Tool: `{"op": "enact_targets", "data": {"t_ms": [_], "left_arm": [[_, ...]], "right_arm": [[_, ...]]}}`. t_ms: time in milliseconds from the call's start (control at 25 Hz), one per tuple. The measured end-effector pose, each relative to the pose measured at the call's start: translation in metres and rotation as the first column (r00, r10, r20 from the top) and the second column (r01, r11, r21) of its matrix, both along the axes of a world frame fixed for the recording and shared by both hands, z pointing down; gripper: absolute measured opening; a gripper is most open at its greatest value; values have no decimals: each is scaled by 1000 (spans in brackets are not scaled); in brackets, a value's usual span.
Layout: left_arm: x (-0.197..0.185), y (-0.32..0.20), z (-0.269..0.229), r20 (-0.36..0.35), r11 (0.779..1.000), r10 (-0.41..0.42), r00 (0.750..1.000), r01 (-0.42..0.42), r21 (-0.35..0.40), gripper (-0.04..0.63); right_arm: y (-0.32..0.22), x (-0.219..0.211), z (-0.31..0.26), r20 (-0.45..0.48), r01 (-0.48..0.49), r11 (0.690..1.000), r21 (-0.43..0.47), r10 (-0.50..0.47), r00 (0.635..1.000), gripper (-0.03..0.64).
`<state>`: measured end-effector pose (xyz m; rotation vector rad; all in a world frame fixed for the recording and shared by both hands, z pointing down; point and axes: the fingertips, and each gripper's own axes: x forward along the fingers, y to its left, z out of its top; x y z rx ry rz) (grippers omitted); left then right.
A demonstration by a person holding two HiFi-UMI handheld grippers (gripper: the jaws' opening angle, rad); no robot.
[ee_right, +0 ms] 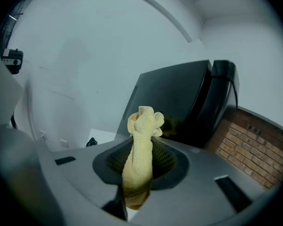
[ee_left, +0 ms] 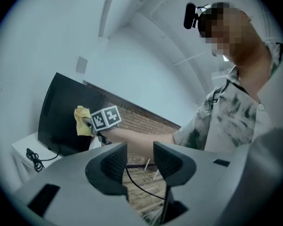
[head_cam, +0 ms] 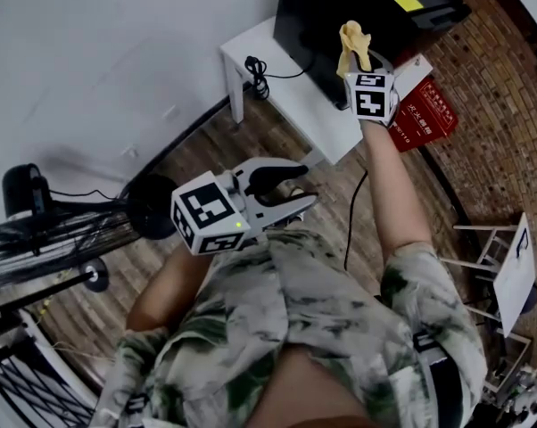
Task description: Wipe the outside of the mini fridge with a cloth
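Closest to the head camera is the person's patterned shirt (head_cam: 322, 328), and just ahead of it the left gripper (head_cam: 291, 192) is held near the waist, well apart from the fridge. In the left gripper view its jaws stand apart with nothing between them, only floor and the person's outstretched arm beyond. The right gripper (head_cam: 361, 68) is stretched forward at arm's length, jaws clamped on a yellow cloth (head_cam: 353, 45). In the right gripper view the cloth (ee_right: 140, 145) stands up from between the jaws as a bunched roll, its top against the dark side of the black mini fridge (ee_right: 179, 98). Whether cloth and fridge actually touch cannot be told. The fridge (head_cam: 331, 16) sits on a low white table (head_cam: 286, 87), where a black cable (head_cam: 258, 74) lies coiled near its left. A red box (head_cam: 422, 110) rests beside the table's right end.
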<state>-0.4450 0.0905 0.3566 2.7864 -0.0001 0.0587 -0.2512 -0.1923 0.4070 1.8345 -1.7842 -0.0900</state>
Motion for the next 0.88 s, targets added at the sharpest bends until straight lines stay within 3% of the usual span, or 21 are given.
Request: {"op": "enact_targets", "data": {"t_ms": [520, 720, 880], "left_arm": [[-20, -5, 11, 23, 998, -49, 999, 49, -30, 166], [-20, -15, 9, 20, 998, -63, 998, 64, -22, 166], [-20, -18, 2, 2, 998, -68, 998, 68, -8, 166]], "right_arm": [[-16, 3, 116, 18, -29, 978, -206, 33, 999, 98], [-18, -8, 103, 28, 7, 979, -203, -1, 1000, 98], [-19, -33, 51, 48, 71, 991, -115, -66, 997, 98]]}}
